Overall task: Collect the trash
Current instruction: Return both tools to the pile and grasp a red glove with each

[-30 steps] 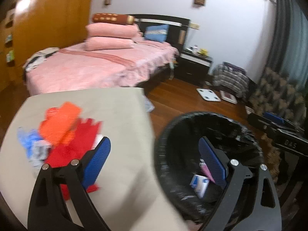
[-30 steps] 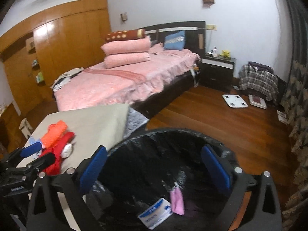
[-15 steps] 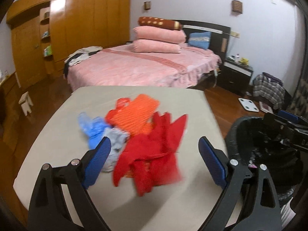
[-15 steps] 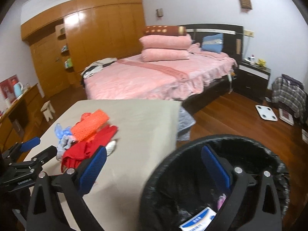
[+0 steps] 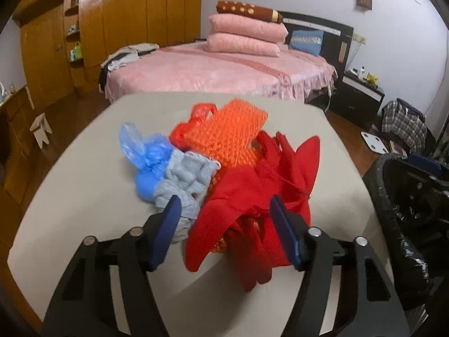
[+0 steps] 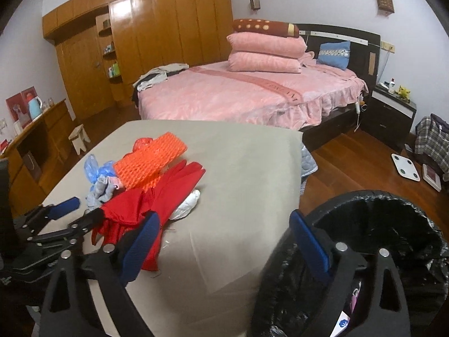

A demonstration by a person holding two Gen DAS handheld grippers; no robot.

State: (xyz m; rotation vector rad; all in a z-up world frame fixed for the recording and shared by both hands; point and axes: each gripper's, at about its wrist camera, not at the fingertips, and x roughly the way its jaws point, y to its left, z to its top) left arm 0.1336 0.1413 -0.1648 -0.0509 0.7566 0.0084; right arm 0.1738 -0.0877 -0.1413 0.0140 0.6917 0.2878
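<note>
While both grippers hung over the beige surface (image 5: 84, 196), a heap of trash lay on it.
The left gripper (image 5: 224, 224) had just been closing and stood half wide, its blue pads either side of the near end of the red cloth (image 5: 252, 196), the left pad against the grey rag (image 5: 185, 177); whether the pads pressed the cloth I could not tell. The orange mesh (image 5: 230, 132) lay on the heap's far side, the blue bag (image 5: 146, 154) toward the left edge. The right gripper (image 6: 221, 241) had just been closing a little and stood wide with nothing gripped, over the surface's right edge beside the black-lined bin (image 6: 393, 224), which stood off that edge on the floor.
</note>
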